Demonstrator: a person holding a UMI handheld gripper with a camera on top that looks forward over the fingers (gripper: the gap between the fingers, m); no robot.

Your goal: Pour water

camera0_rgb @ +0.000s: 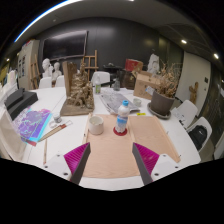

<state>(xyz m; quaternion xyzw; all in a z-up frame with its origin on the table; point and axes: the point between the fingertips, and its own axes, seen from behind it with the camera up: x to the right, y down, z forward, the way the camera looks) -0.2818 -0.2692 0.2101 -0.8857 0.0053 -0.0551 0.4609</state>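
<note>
The gripper [110, 160] is hovering low over a tan rectangular mat [118, 150] with its two black fingers spread wide apart and holding nothing; the magenta pads [76, 157] on their inner faces are showing at either side of the mat. Just beyond the fingers, near the mat's far edge, a small clear plastic water bottle with a blue cap and a red label [122, 118] is standing upright, and a small grey cup [97, 125] is sitting just beside it to the left, apart from it. Nothing is lying between the fingers and these two. Farther back a wooden tabletop easel [78, 90] is standing, with a dark round pot [160, 102] off to the right. To the left a colourful printed sheet [33, 124] is lying flat, with a long thin stick [45, 150] near it. Everything is resting on a white table [62, 140]. White chairs [201, 133] are standing at the right side of the table, and the room behind is dim, with a dark board [63, 45] on the far wall.
</note>
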